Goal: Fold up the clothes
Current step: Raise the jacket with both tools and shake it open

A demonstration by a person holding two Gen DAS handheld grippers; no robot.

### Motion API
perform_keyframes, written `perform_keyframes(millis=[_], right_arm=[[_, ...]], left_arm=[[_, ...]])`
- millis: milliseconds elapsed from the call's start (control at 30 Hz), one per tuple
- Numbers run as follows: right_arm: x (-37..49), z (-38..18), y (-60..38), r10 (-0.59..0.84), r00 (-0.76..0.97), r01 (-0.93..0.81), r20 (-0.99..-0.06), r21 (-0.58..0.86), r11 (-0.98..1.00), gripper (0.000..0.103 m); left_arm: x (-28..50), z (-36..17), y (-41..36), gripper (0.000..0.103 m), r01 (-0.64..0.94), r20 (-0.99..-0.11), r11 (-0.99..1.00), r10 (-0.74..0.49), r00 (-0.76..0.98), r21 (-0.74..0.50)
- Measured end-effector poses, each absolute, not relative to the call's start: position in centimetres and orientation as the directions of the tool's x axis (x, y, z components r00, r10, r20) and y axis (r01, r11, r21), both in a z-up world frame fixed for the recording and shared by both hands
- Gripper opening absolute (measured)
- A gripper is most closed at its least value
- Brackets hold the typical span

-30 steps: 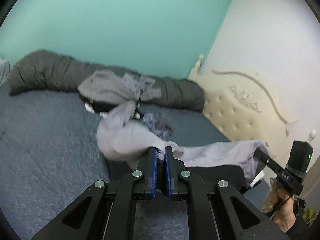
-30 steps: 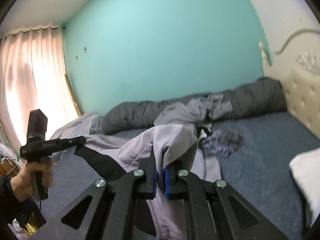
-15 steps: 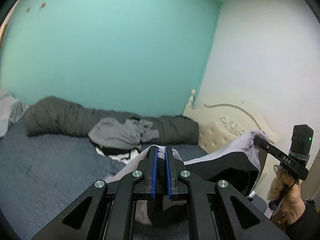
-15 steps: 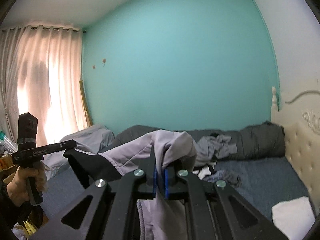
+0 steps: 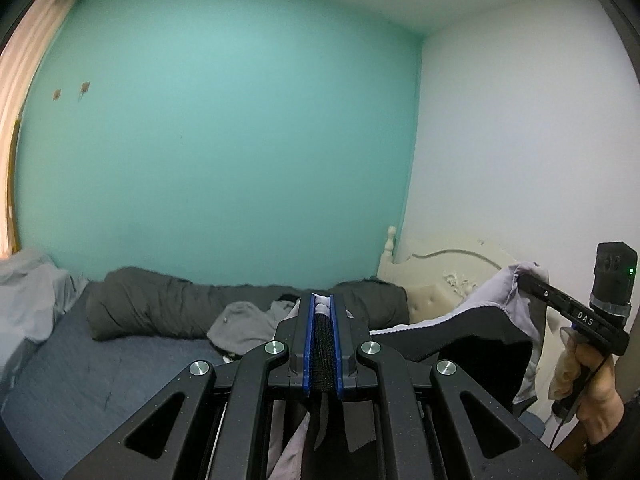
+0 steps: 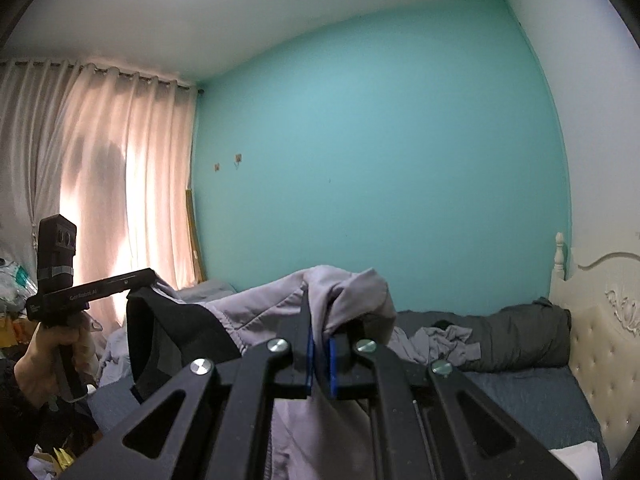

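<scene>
A lilac-grey garment with a black waistband (image 5: 472,332) (image 6: 256,312) hangs stretched in the air between my two grippers, high above the bed. My left gripper (image 5: 322,308) is shut on one end of the band, the black ribbed cloth pinched between its blue pads. My right gripper (image 6: 320,344) is shut on the other end, where lilac cloth bunches over its fingers. In the left wrist view the right gripper (image 5: 532,284) shows at the far right in a hand (image 5: 592,392). In the right wrist view the left gripper (image 6: 140,278) shows at the far left.
Below lies a bed with a blue-grey cover (image 5: 100,376) (image 6: 520,392). A dark grey rolled duvet (image 5: 160,308) (image 6: 520,340) and a heap of grey clothes (image 5: 244,324) (image 6: 448,340) lie at its far side. A cream tufted headboard (image 6: 600,344) stands right, curtains (image 6: 100,184) left.
Both grippers have lifted the garment up off the bed. The views have tilted upward, from mostly bed to mostly teal wall and ceiling, and the cloth now hangs free.
</scene>
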State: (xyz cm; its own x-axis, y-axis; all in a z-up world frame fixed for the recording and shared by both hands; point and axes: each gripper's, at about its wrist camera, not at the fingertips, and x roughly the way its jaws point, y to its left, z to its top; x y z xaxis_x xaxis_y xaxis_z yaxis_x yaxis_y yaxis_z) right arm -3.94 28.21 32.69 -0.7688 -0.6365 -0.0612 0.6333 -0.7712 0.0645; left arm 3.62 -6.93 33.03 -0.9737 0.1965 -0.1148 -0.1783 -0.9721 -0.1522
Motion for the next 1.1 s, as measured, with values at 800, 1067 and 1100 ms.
perform_keyframes(millis=[800, 1067, 1100], right_arm=[[-1.2, 30.2, 27.0, -0.648, -0.743, 0.647, -0.167, 0.065, -0.759, 0.005], [-9.1, 24.1, 24.4, -0.602, -0.731, 0.605, -0.322, 0.103, -0.79, 0.005], [-10.4, 23.1, 24.1, -0.595, -0.727, 0.598, -0.342, 0.109, -0.794, 0.005]], left_arm=[[8.0, 31.8, -7.4, 0.008, -0.156, -0.16, -0.976, 0.181, -0.971, -0.153], [-1.3, 24.7, -8.4, 0.008, -0.116, -0.289, -0.974, 0.169, -0.942, -0.193], [-2.6, 23.8, -8.5, 0.008, -0.11, -0.305, -0.974, 0.168, -0.937, -0.197]])
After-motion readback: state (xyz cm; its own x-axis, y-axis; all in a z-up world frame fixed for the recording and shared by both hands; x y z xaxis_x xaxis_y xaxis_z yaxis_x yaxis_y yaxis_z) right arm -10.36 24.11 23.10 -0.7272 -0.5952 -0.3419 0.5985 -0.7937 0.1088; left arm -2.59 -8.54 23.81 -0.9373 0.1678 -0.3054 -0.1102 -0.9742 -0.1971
